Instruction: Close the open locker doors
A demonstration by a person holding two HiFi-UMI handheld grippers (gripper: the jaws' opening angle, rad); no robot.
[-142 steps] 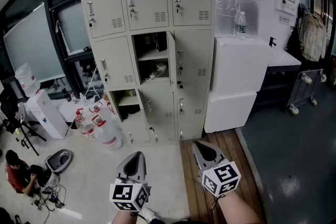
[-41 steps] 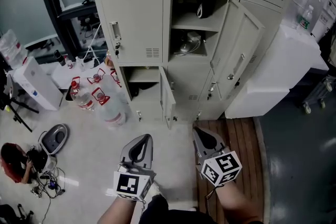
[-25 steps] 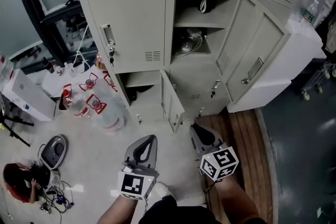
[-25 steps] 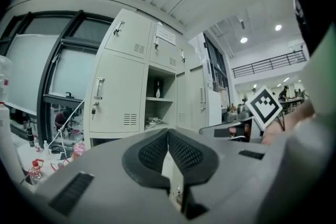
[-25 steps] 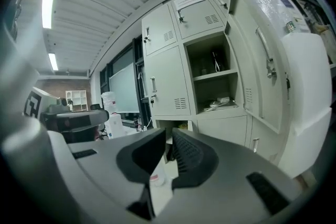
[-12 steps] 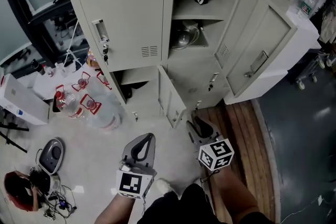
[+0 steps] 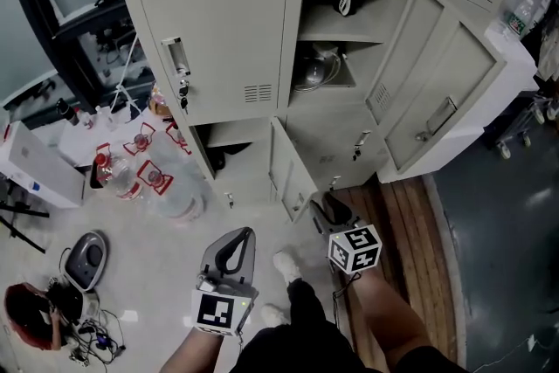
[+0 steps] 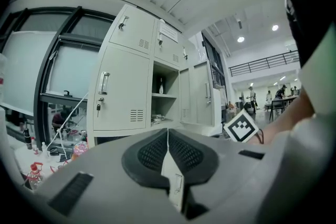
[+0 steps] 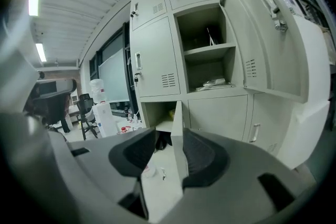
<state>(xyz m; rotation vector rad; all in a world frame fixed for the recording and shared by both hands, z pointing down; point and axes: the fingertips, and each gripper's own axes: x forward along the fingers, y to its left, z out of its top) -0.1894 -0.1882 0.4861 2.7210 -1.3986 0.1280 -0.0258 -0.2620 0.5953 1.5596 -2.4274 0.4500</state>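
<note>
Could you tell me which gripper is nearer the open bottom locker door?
Right. The right gripper, jaws just opening, is close before the bottom locker door, its free edge seen ungripped in their gap; the left gripper hangs farther back, leftward.

Pale cream-grey is worn by the lockers (image 7: 227, 31) and both open doors, the open compartments being shaded darker inside. The near floor (image 7: 157, 275) at left is seen light and faintly speckled, the planks (image 7: 410, 223) at right warm brown, and the floor beyond them dark blue-grey. Clear water bottles (image 7: 153, 179) are marked by red caps. The left gripper (image 7: 238, 236) and right gripper (image 7: 332, 203) are pictured in grey with black fingers (image 9: 202, 157), each cube (image 7: 354, 247) patterned in black-and-white squares.
</note>
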